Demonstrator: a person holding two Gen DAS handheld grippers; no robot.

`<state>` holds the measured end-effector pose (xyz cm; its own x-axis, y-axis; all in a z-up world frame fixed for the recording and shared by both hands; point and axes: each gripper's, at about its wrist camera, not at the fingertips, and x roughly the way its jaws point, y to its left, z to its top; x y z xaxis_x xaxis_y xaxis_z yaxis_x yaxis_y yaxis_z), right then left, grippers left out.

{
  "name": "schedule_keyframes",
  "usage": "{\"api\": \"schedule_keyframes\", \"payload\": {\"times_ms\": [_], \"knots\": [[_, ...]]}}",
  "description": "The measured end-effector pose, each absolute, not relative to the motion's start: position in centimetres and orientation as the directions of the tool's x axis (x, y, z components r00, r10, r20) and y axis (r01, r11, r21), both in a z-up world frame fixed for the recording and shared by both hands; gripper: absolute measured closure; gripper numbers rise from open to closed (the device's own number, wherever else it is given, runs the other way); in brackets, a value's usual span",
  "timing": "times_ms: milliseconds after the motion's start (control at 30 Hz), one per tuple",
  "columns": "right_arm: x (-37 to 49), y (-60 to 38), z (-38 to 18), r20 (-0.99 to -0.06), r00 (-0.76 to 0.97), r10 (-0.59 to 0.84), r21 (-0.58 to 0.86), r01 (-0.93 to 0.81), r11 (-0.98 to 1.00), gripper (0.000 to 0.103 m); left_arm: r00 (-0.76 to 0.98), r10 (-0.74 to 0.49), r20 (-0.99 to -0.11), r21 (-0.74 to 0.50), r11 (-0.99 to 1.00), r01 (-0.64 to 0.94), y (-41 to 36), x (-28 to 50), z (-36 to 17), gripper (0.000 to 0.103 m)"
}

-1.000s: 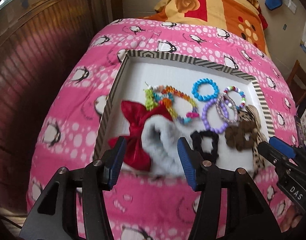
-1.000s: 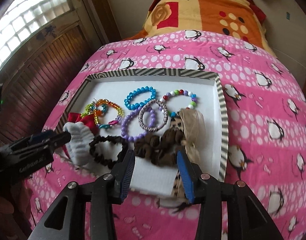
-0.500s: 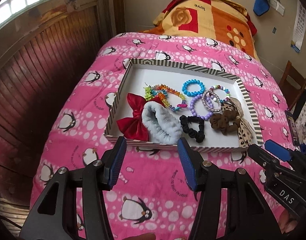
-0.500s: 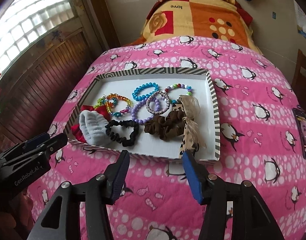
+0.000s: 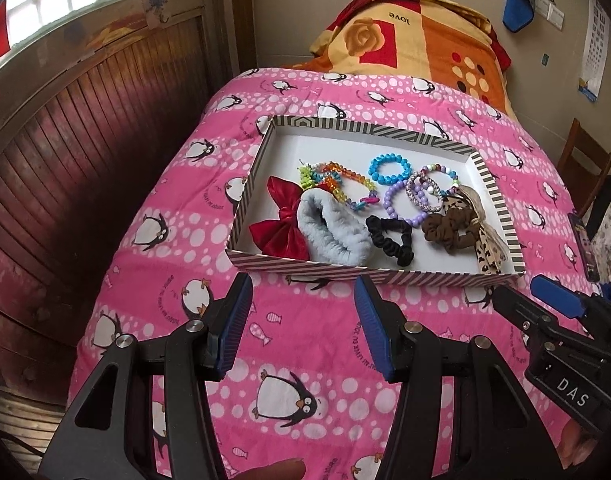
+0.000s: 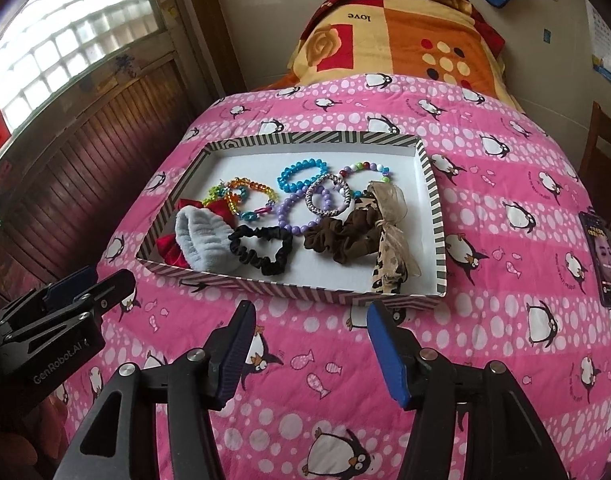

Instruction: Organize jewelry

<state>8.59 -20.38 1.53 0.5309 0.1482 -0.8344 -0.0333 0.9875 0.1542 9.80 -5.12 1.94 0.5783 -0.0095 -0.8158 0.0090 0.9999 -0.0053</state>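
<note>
A striped-rim white tray lies on the pink penguin quilt. It holds a red bow, a grey fluffy band, a black scrunchie, a brown scrunchie, a leopard ribbon, and blue, purple, silver and multicoloured bead bracelets. My left gripper and right gripper are open and empty, hovering in front of the tray's near rim.
A wood-panelled wall runs along the bed's left side. An orange and red blanket lies at the bed's far end. A phone lies on the quilt at the right. A wooden chair stands beyond the right edge.
Both grippers have pulled back and up from over the tray to in front of its near rim. The items in the tray have not moved.
</note>
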Motion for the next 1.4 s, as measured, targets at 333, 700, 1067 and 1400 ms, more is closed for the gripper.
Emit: {"api": "schedule_keyframes", "payload": {"times_ms": [333, 700, 1067, 1400], "knots": [[8.57, -20.02, 1.59, -0.836, 0.529, 0.144, 0.144, -0.040, 0.989, 0.047, 0.577, -0.008, -0.817, -0.006, 1.000, 0.005, -5.12, 9.78, 1.87, 0.050], [8.63, -20.03, 1.50, -0.838, 0.526, 0.146, 0.144, -0.045, 0.989, 0.046, 0.578, -0.010, -0.816, -0.002, 1.000, 0.014, -5.29, 9.71, 1.76, 0.050], [8.74, -19.96, 1.35, -0.842, 0.520, 0.146, 0.144, -0.045, 0.989, 0.046, 0.574, -0.006, -0.819, 0.003, 1.000, 0.016, -5.24, 9.89, 1.62, 0.050], [8.78, -19.63, 1.10, -0.847, 0.511, 0.147, 0.141, -0.050, 0.989, 0.045, 0.572, -0.005, -0.820, 0.005, 1.000, 0.017, -5.24, 9.88, 1.50, 0.050]]}}
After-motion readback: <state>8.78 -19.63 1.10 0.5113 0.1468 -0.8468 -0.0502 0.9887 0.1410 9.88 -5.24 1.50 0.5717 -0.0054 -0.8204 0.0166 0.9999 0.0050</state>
